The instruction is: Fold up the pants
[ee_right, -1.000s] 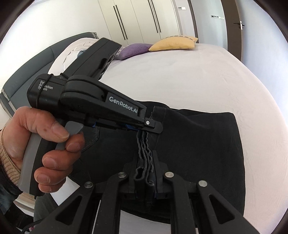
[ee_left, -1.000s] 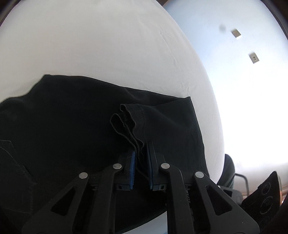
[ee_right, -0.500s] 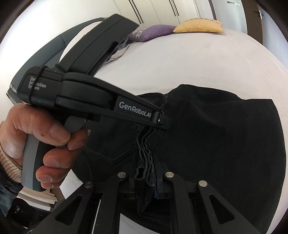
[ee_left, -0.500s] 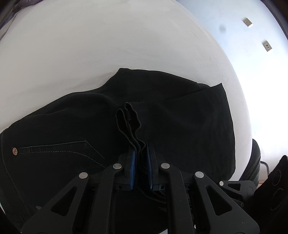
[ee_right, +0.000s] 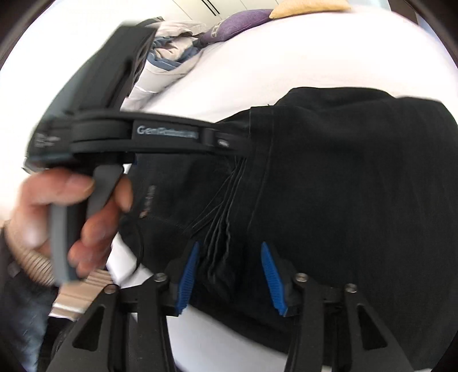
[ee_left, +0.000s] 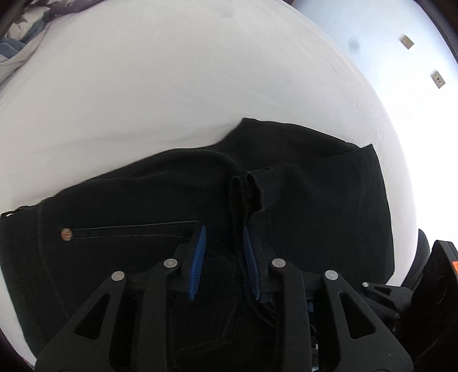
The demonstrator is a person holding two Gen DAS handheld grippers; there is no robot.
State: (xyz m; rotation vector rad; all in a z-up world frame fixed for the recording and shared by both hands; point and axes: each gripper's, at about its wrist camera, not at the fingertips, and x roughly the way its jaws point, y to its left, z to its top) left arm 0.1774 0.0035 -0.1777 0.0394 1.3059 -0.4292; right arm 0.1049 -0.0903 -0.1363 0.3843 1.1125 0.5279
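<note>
The black pants (ee_left: 300,206) lie folded on the white bed (ee_left: 171,85); a back pocket with a copper rivet (ee_left: 66,234) faces up. My left gripper (ee_left: 223,243) is open, its blue pads either side of the stacked hem edges (ee_left: 246,194), which rest loose on the pants. My right gripper (ee_right: 229,257) is open too, wide around the same bunched hem layers (ee_right: 220,229). In the right wrist view the pants (ee_right: 343,186) fill the middle, and the left gripper's body (ee_right: 143,134), held in a hand (ee_right: 71,206), reaches in from the left.
Rumpled bedding (ee_right: 171,57), a purple pillow (ee_right: 237,24) and a yellow pillow (ee_right: 309,7) lie at the bed's far end. The white sheet runs beyond the pants. A pale wall with two small fittings (ee_left: 406,41) stands to the right.
Both grippers were shut on the pants' hem edges and carried them over the waist part; now both have opened and the hem lies released on the pants.
</note>
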